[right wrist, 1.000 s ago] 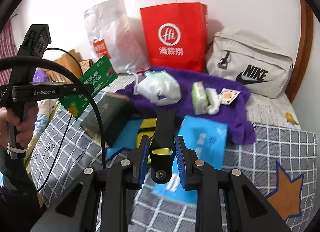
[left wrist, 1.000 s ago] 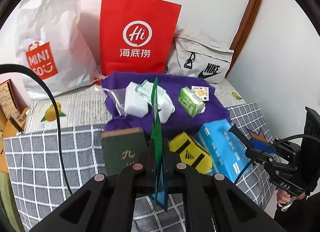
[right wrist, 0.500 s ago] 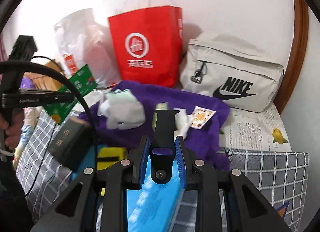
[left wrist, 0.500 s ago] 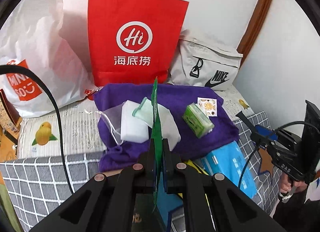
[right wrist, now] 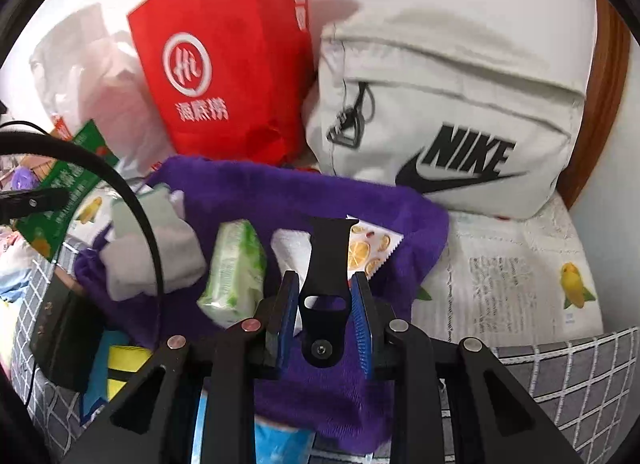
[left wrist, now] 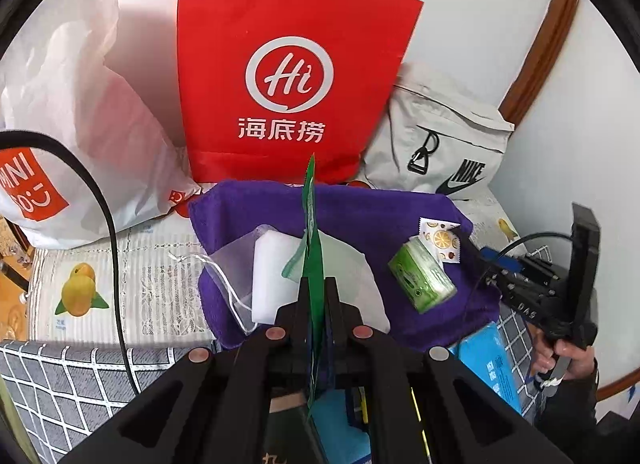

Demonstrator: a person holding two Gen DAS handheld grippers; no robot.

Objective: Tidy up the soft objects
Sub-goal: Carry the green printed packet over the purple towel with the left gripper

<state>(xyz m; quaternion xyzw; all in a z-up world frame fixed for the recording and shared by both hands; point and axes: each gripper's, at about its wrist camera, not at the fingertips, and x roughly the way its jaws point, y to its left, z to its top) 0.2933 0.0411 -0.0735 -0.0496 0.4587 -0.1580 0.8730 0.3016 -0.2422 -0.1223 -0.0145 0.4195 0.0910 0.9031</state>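
My left gripper (left wrist: 316, 292) is shut on a flat green packet (left wrist: 311, 248), held edge-on above the purple towel (left wrist: 352, 212); the packet also shows in the right wrist view (right wrist: 68, 188). My right gripper (right wrist: 325, 284) is shut on a black watch strap (right wrist: 326, 264), held over the towel's right part (right wrist: 400, 208). On the towel lie a white sponge (left wrist: 272, 268), a clear drawstring pouch (left wrist: 228, 264), a green tissue pack (left wrist: 422, 278) and a small lemon-print sachet (left wrist: 440, 240).
A red paper bag (left wrist: 292, 80), a white Miniso bag (left wrist: 60, 136) and a grey Nike bag (left wrist: 440, 140) stand against the wall. A blue tissue pack (left wrist: 488, 364), a yellow item (right wrist: 120, 368) and a dark green box (right wrist: 56, 336) lie on the checked cover.
Both grippers have moved forward toward the towel and bags, still holding the packet and the strap. The right gripper has swung right, toward the Nike bag.
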